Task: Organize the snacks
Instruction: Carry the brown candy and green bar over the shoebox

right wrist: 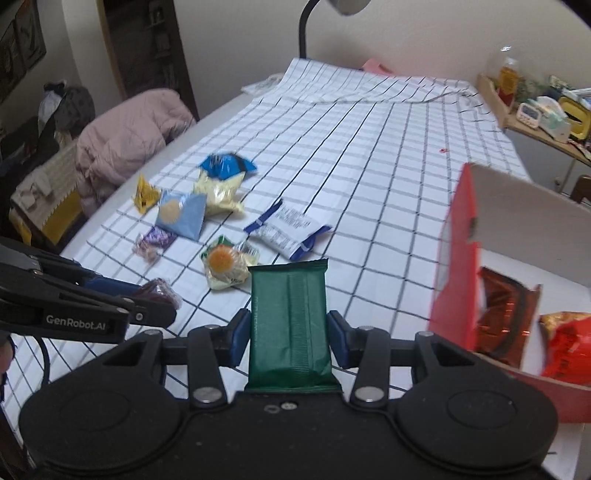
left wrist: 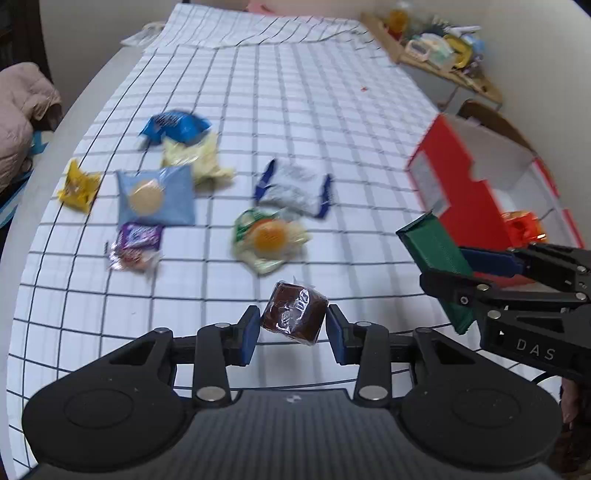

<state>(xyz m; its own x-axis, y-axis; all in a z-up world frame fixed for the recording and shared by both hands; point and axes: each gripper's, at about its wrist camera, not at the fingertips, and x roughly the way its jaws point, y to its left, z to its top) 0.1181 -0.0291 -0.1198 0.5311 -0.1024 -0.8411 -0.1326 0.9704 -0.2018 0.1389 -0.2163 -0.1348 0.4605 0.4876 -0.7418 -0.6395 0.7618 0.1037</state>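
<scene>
My left gripper (left wrist: 293, 326) is shut on a small brown cake in clear wrap (left wrist: 294, 311), held above the checked cloth. My right gripper (right wrist: 289, 334) is shut on a green snack bar (right wrist: 290, 325); it shows in the left wrist view (left wrist: 436, 254) beside the red box (left wrist: 465, 192). The red box (right wrist: 452, 258) holds orange-red snack bags (right wrist: 565, 343). Loose snacks lie on the cloth: a blue-white packet (left wrist: 293, 190), an orange-centred pack (left wrist: 267, 240), a light blue cookie pack (left wrist: 155, 195), a purple pack (left wrist: 135, 245), a yellow pack (left wrist: 79, 184), a blue bag (left wrist: 173, 125).
The checked cloth (left wrist: 295, 92) covers a long table. A cluttered wooden shelf (left wrist: 436, 48) stands at the far right. A pink jacket (right wrist: 125, 133) lies on a chair left of the table. A lamp stem (right wrist: 304, 26) rises at the back.
</scene>
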